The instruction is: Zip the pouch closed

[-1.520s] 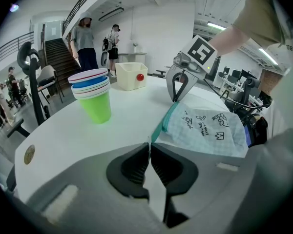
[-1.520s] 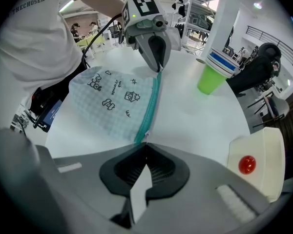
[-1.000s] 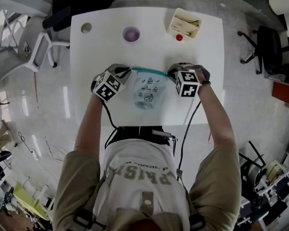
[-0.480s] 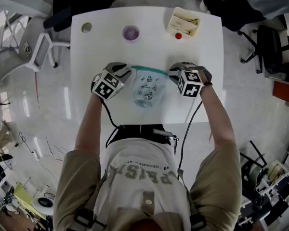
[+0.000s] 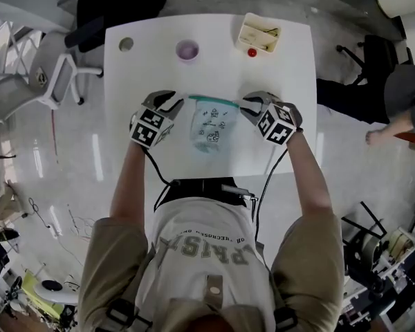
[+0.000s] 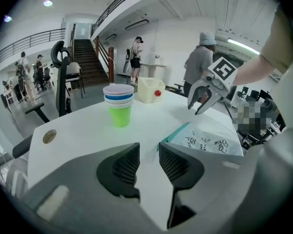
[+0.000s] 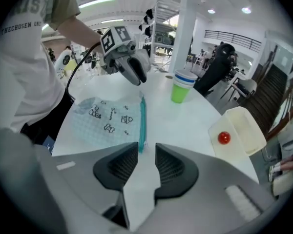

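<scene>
Pouch (image 5: 209,126) lies flat on the surface (image 5: 283,75) between the left tongs (image 6: 149,161) and right tongs (image 7: 146,162), whose jaws have just been opening on nothing, probably because its zip (image 7: 142,123) already looks shut.

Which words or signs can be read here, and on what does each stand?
"RIS", cut off: large letters on the person's grey T-shirt.
"THECHOSEN GE", cut off: smaller print below them.
Black doodles on the translucent plastic pouch with teal zip: too small to read.
Nothing else is legible.
</scene>
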Available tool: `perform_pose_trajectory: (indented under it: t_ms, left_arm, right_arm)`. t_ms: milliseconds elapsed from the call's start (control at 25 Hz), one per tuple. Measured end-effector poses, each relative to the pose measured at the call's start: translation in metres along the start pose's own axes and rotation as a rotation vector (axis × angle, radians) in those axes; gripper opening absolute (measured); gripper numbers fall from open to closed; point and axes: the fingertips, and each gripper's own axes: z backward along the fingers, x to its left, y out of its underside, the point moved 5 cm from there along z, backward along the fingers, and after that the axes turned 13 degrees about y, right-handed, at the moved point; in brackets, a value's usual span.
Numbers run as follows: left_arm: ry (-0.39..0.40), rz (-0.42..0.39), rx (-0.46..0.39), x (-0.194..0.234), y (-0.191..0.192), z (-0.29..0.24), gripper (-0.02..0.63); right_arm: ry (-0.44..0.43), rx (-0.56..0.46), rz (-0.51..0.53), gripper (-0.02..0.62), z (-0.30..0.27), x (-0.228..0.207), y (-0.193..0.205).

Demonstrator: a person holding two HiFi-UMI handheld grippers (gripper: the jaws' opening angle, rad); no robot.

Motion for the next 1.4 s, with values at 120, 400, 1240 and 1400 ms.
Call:
perform_pose_trajectory:
  t_ms: [120, 400, 1240, 1400]
  left_arm:
    - [-0.044, 0.005, -0.054, -0.004, -0.006, 0.016, 0.132]
    - [-0.163, -0.033, -0.209, -0.024, -0.03, 0.054, 0.137]
    - [-0.456, -0.195, -0.773, -0.11, -0.117, 0.166, 0.13]
    - [-0.484, -0.229, -0.808, -0.119, -0.124, 0.175, 0.069]
  right_arm:
    - [0.098, -0.063, -0.133, 0.114, 0.017, -0.002, -0.008]
    - [0.441, -0.279, -0.535, 0.114, 0.077, -0.008, -0.023]
    - [1.134, -0.689, -0.787, 0.072, 0.222, 0.026, -0.111]
    - [1.148, -0.689, -0.719, 0.056, 0.227, 0.029, -0.123]
